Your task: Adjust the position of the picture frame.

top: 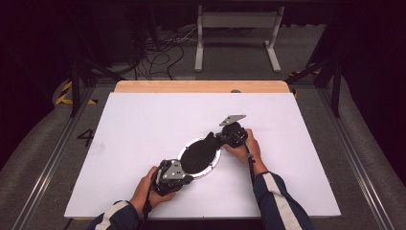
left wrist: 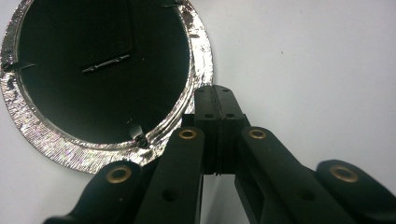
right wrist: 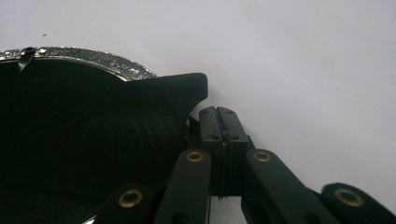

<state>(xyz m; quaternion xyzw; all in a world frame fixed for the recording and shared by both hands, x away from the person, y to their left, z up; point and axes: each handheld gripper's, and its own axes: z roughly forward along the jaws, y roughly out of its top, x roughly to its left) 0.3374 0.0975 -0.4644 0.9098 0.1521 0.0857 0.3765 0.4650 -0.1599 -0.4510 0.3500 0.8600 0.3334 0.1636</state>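
Note:
A round black disc [top: 196, 157] with a crinkled foil rim [left wrist: 56, 145] lies on the white table [top: 143, 120]. A flat black sheet [right wrist: 140, 121] lies over the disc, and its pointed corner [top: 209, 140] sticks out past the foil rim [right wrist: 107, 59]. At the disc's near left edge my left gripper [left wrist: 215, 91] is shut, its tips just beside the rim and nothing between them. In the high view the left gripper [top: 190, 178] is held by a hand. My right gripper [right wrist: 217, 111] is shut at the far right, beside the sheet's corner. In the high view the right gripper [top: 219, 139] meets that corner.
The white board rests on a wooden top whose far edge [top: 201, 86] shows. Beyond it, on the grey floor, stand a white metal frame [top: 237, 21] and loose cables [top: 158, 52]. Metal rails [top: 52, 158] run along both sides of the table.

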